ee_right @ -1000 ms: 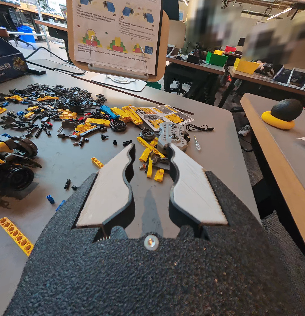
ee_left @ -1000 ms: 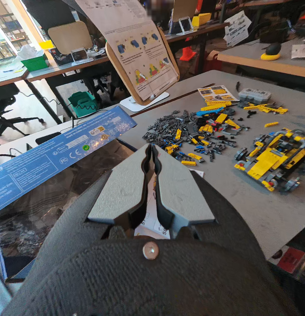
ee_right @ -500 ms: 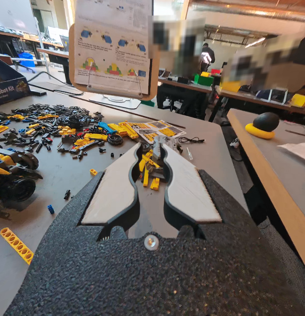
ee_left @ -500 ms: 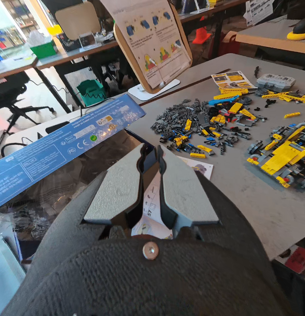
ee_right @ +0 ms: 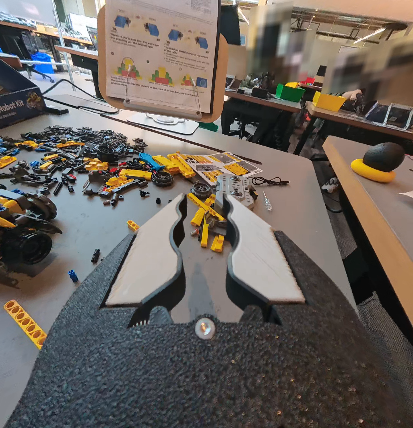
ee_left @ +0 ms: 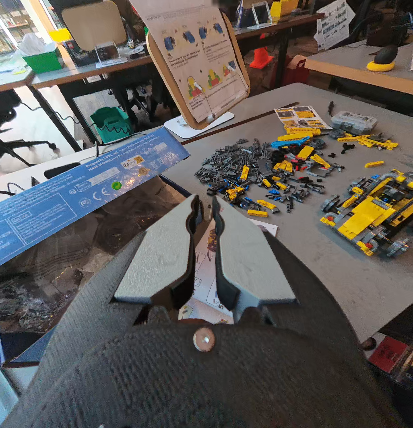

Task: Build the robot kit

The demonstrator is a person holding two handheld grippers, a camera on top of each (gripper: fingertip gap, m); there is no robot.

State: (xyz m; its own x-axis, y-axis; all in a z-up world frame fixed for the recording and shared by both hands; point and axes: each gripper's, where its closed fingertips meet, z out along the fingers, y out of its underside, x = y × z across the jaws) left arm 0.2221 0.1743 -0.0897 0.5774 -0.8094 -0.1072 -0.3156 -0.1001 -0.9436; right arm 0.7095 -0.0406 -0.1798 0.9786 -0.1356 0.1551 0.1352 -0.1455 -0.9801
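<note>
My left gripper [ee_left: 205, 202] hangs above the near left corner of the grey table [ee_left: 316, 278], its jaws a narrow gap apart and empty. A white instruction booklet [ee_left: 204, 261] lies under it, beside an open blue box [ee_left: 80, 192] with plastic bags inside. My right gripper [ee_right: 205, 196] is open and empty, low over a few yellow beams [ee_right: 204, 222] next to a grey battery box [ee_right: 233, 187]. A part-built yellow vehicle [ee_left: 372, 215] stands at the right, and shows in the right wrist view [ee_right: 13, 222] at the left. A pile of loose pieces [ee_left: 265, 171] lies mid-table.
A stand with an instruction sheet [ee_right: 161, 58] is at the table's far edge. A sticker sheet [ee_right: 221, 164], a black cable [ee_right: 268, 180] and a small screwdriver [ee_right: 267, 203] lie near the battery box. A long yellow beam [ee_right: 24, 322] lies near the front edge. Other tables stand around. The gap from one gripper's tips to the other's is roughly 55 centimetres. The part-built yellow vehicle [ee_left: 372, 215] is about equally far from each gripper, around 30 centimetres.
My left gripper's jaws have parted from almost touching to a narrow gap. My right gripper's jaws narrowed, then widened again, and its view tipped up and back down.
</note>
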